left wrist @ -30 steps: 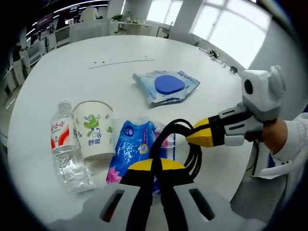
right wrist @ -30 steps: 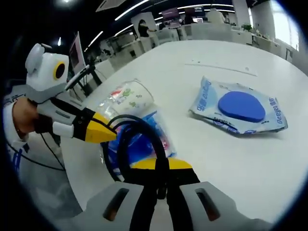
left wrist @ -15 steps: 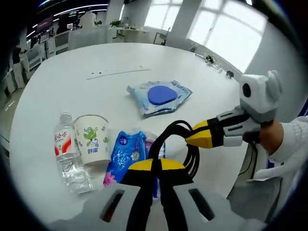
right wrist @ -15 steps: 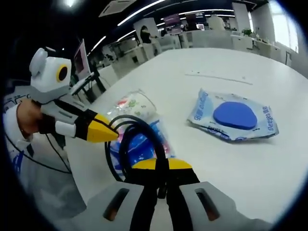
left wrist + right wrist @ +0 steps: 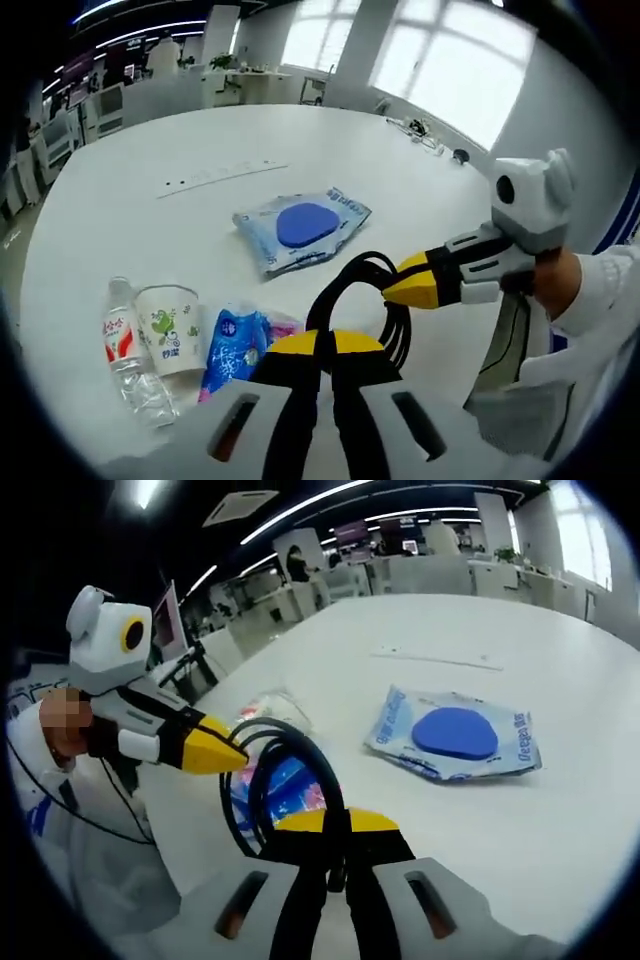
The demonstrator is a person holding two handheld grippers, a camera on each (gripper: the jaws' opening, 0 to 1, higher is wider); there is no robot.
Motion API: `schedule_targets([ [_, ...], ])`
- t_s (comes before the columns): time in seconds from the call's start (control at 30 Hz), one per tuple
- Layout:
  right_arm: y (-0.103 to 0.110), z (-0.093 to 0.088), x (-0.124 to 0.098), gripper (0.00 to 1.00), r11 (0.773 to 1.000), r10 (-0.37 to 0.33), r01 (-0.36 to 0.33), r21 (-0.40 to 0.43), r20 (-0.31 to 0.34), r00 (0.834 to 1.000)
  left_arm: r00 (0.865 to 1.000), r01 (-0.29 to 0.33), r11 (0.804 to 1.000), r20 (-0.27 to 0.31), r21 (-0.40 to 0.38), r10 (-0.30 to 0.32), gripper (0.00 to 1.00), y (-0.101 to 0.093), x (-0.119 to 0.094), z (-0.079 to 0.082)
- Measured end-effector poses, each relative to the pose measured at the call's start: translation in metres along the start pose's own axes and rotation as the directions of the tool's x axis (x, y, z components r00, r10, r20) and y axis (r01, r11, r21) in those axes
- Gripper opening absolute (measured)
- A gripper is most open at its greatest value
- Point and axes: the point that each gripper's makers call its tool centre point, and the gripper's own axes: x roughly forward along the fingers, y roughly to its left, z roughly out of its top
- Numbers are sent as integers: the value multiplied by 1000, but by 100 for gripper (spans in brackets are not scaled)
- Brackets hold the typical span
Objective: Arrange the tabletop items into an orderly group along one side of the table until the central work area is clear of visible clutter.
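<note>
Left hand-held gripper (image 5: pixel 326 352): jaws pressed together on a coil of black cable (image 5: pixel 372 290), held above the bench (image 5: pixel 150 220).
Right hand-held gripper (image 5: pixel 333 832): jaws likewise clamped on the same cable, coil looping between the two.
Step in hand: judged to be carrying the cable to the group; both grips should stay firm so the loops do not spring loose.
Group at near edge: water bottle (image 5: pixel 125 350), paper cup (image 5: pixel 168 327) and blue packet (image 5: pixel 230 348) side by side, touching.
Placement advice: lower the coil just beside the packet without nudging the cup.
Farther out: blue pouch (image 5: pixel 300 226) lies alone mid-bench, well apart, likely next.
</note>
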Motion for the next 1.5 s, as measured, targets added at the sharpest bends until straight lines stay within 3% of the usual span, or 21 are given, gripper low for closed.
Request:
schedule_targets([
  [0.6,-70,8,-68,2,990,-131,126,66,72,989,991,135,982,-2,136,-135,0,-69,49,57],
  [1.07,-132,-6,-112,2,970,-222,211,124,79,972,974,225,960,-27,168,-224,0,-121,102,82],
  [1.5,-178,-23,-133,2,950,-276,264,165,57,959,961,276,948,-61,160,-269,0,-153,145,89],
])
